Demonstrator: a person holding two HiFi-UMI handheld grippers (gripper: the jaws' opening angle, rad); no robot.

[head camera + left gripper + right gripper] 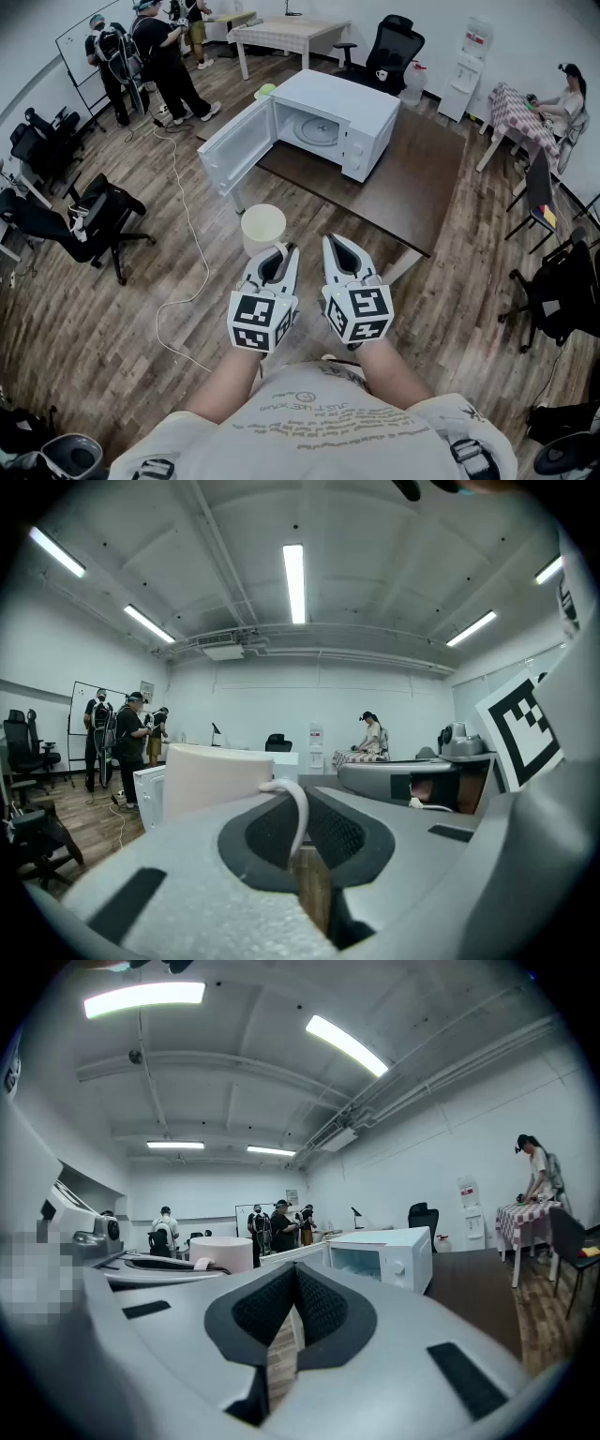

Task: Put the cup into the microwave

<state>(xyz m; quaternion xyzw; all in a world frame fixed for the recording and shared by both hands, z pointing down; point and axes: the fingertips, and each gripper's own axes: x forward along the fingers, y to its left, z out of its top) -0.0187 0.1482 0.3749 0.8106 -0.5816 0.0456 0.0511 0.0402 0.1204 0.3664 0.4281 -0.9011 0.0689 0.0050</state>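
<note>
1. Just beyond the person's shirt point(309, 412), the left claw point(278, 255) is clenched on the thin handle point(298, 808) of the cup point(263, 228). The cup is held in the air short of the table point(412, 178), well apart from the microwave point(361, 117).
2. The right claw point(339, 251) is pressed together on nothing, just beside the left.
3. The microwave door point(239, 145) is seen swung wide open, and the cavity is exposed.
4. The cup should be carried upright, clear of the door edge; a handle-only grip may allow swinging.
</note>
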